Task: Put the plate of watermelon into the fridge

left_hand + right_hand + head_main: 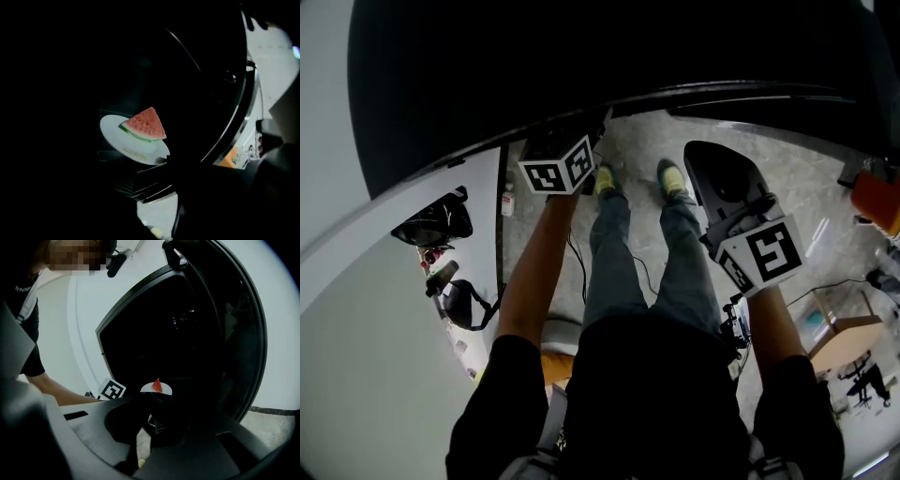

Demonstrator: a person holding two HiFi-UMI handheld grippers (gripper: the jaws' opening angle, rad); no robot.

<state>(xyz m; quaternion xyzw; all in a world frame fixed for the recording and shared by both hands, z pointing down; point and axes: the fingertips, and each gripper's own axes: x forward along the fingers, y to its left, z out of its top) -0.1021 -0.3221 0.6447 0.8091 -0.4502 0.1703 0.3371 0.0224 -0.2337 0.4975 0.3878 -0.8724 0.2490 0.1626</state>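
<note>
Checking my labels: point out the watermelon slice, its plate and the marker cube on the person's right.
watermelon slice [146, 123]: left gripper view, on its red flesh.
plate [110, 130]: left gripper view, on the bare white rim left of the slice.
marker cube [769, 251]: head view, on the printed top face.

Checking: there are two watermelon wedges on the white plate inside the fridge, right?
Not two. A single watermelon wedge sits on the white plate inside the fridge. The left gripper view shows it clearly.
</note>
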